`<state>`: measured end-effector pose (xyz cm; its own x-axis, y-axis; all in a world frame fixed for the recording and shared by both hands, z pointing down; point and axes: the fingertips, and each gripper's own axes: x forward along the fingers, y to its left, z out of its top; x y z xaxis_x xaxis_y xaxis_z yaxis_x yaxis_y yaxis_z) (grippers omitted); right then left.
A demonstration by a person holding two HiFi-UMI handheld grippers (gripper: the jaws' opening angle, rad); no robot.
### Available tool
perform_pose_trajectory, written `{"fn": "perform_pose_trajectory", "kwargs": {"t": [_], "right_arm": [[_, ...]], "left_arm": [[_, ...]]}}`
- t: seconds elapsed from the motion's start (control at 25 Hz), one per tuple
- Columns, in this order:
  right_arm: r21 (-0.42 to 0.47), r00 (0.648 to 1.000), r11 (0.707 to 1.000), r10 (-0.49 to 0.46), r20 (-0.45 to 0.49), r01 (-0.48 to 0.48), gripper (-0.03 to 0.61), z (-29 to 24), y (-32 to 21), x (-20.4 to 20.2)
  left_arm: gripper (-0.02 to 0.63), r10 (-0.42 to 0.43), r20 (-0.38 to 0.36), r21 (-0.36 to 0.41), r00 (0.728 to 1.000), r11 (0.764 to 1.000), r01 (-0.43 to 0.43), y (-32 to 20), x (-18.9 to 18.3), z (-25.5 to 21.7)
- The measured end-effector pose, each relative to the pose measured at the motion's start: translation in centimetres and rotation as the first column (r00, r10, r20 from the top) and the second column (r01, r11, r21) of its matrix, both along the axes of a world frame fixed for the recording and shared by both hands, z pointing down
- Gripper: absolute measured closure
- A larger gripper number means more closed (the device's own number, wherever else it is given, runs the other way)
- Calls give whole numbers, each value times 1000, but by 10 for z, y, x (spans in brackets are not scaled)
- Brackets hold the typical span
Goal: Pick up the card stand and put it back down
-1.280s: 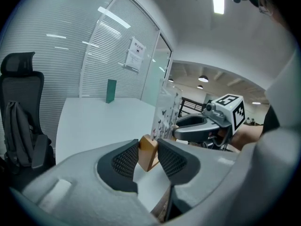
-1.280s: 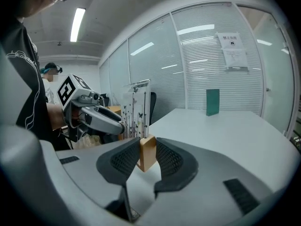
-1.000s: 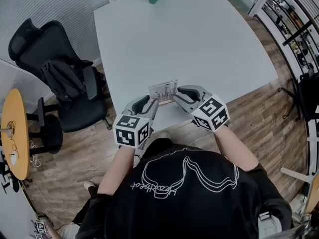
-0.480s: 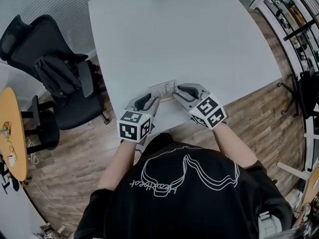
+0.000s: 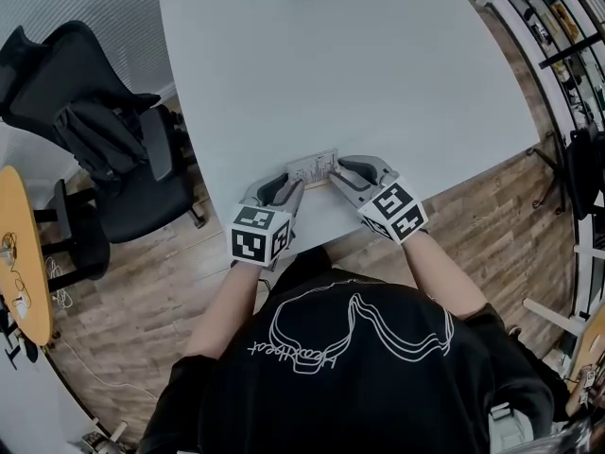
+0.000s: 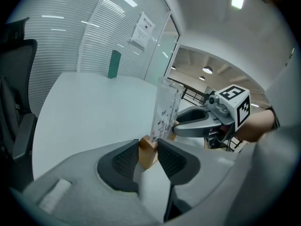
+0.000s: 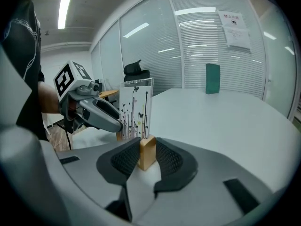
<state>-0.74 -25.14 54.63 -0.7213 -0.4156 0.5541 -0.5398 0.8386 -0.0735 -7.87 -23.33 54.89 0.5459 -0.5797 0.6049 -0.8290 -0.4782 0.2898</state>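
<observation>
— How much room surrounds the worktop [image 5: 359, 64]?
— A black office chair [image 5: 104, 149] stands close against its left edge. Wide white surface stretches across the middle, and a green box [image 6: 114, 64] stands upright at the far edge. Beyond the right edge lies open wooden floor [image 5: 492, 206].

— And the card stand [image 5: 312, 167]?
— It is upright at the near edge, about midway along it, directly before the person. Whether its wooden base [image 7: 146, 154] touches the surface cannot be told.

— The left gripper [image 5: 291, 185]?
— Its jaws are clamped narrowly on the left end of the base, one pad on each long face. The clear card panel rises just beyond them.

— The right gripper [image 5: 336, 173]?
— It does likewise on the right end, with its jaws closed on the wood and pads pressing both sides. The two grippers face each other with the stand between them.
</observation>
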Motion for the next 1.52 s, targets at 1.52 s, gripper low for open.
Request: {"fn": "perform_pose_trajectory", "kwargs": {"t": [1.52], "right_arm": [[33, 955, 998, 43, 295, -55, 395, -94, 50, 26]], "left_arm": [[433, -151, -126, 125, 980, 978, 167, 43, -9, -64]]}}
